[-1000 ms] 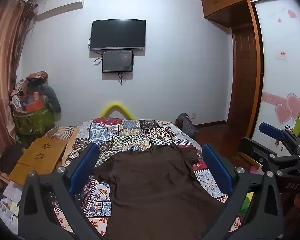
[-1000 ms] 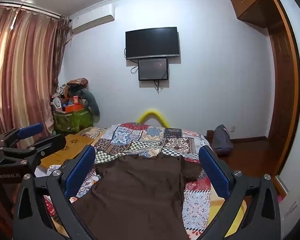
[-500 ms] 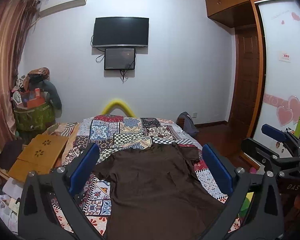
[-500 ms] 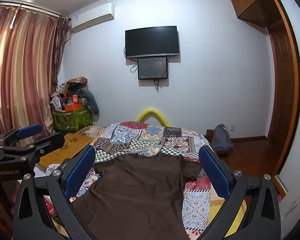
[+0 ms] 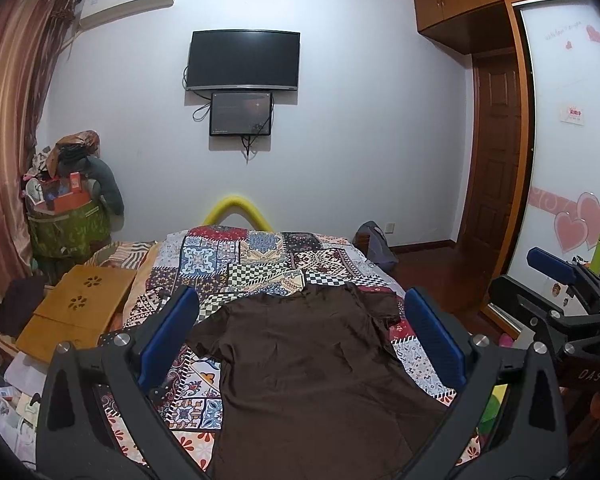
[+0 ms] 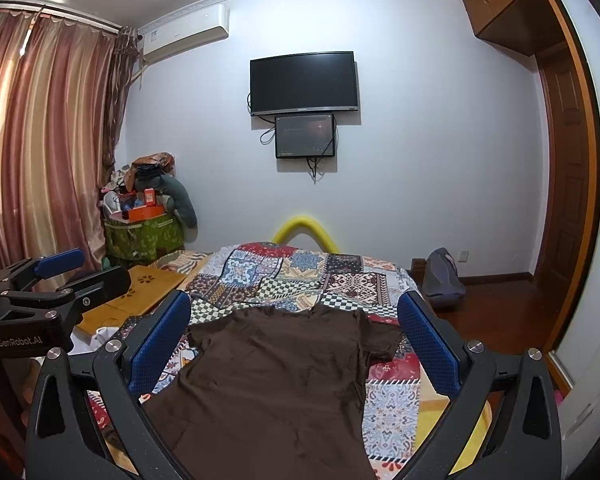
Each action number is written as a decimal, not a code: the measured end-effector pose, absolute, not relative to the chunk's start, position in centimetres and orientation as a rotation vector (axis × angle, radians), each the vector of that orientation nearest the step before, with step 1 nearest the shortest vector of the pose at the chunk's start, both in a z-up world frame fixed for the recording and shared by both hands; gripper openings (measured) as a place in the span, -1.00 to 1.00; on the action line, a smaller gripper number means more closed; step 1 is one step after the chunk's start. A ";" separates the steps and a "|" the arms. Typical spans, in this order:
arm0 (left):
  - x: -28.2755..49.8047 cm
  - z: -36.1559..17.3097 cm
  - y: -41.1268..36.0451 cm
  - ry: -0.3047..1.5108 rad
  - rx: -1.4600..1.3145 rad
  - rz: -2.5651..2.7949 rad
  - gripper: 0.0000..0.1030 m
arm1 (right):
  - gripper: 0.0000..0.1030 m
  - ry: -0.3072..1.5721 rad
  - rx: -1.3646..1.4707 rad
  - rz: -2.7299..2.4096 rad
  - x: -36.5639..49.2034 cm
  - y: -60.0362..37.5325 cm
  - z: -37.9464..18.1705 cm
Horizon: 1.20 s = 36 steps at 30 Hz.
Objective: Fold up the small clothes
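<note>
A dark brown T-shirt [image 5: 308, 364] lies spread flat on the patchwork bedspread [image 5: 236, 264], collar toward the far wall. It also shows in the right wrist view [image 6: 276, 380]. My left gripper [image 5: 300, 344] is open and empty, held above the near part of the shirt. My right gripper [image 6: 296, 344] is open and empty too, above the shirt. The right gripper shows at the right edge of the left wrist view [image 5: 560, 300]. The left gripper shows at the left edge of the right wrist view [image 6: 48, 292].
A wooden lap tray [image 5: 76, 312] lies at the bed's left side. A green bag piled with things [image 5: 68, 224] stands by the curtain. A grey backpack [image 6: 440, 280] sits on the floor at the right. A TV [image 5: 244, 60] hangs on the far wall.
Both cameras have tipped slightly, so the room sits a little lower in view. The shirt has not moved and both grippers stay open.
</note>
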State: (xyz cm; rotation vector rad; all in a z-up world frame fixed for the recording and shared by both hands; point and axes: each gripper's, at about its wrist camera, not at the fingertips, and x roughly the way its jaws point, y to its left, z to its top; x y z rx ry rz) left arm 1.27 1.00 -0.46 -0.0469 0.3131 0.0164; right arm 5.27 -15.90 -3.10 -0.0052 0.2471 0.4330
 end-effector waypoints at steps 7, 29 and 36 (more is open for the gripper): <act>1.4 -1.0 1.0 0.315 -0.050 0.023 1.00 | 0.99 0.248 -0.005 0.432 5.3 -15.9 -3.2; 1.6 -1.2 1.2 0.325 -0.046 0.029 1.00 | 0.99 0.253 0.002 0.429 5.4 -16.0 -3.1; 1.6 -1.3 1.1 0.325 -0.046 0.027 1.00 | 0.99 0.255 0.003 0.430 5.5 -16.0 -3.1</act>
